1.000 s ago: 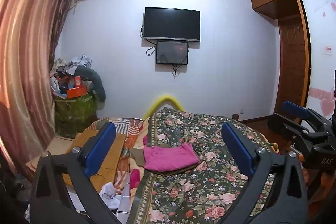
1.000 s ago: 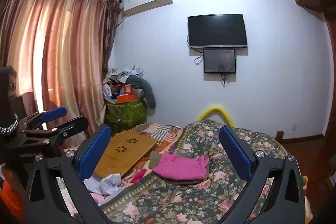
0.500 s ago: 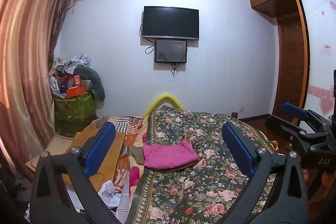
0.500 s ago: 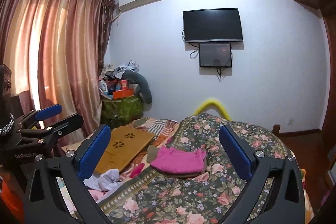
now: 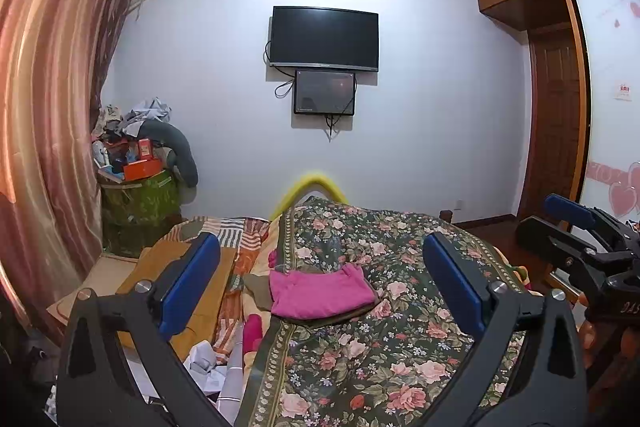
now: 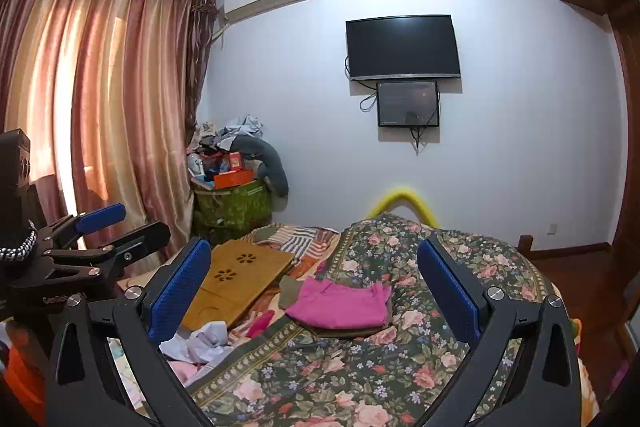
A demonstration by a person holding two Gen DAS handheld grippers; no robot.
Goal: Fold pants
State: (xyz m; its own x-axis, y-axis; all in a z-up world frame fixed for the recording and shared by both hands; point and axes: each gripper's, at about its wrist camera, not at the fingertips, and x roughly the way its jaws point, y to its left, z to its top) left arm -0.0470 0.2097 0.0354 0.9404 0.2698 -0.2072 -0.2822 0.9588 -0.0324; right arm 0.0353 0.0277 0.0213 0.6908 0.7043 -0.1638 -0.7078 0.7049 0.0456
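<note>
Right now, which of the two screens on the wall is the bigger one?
The upper screen is bigger. It is wide and dark, mounted directly above the smaller screen, which has cables hanging from it.

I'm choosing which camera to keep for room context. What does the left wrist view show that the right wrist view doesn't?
Only the left wrist view shows the sliding wardrobe door with pink hearts and the right gripper from the side. Only the right wrist view shows the full width of the curtain and the left gripper. Both show the folded pink garment on the floral bedspread, the wall television and open jaws.
</note>
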